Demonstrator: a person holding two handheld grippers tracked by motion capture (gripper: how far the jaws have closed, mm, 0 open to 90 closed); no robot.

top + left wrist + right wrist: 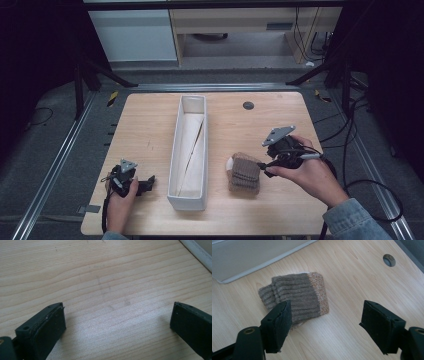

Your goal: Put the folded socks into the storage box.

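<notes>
A long white bin (189, 150) lies down the middle of the tabletop (145, 125), holding what looks like a pale folded liner. The folded brown knitted sock (244, 172) lies just right of it, toward the near edge. The right gripper (263, 167) hovers beside the sock, fingers spread around nothing. The left gripper (148, 182) rests near the near-left corner, fingers spread wide.

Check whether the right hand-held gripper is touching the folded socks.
Cannot tell. In the right gripper view the right hand-held gripper stands open, one jaw overlapping the folded socks without showing contact or a gap; the high view is too small to settle it.
</notes>
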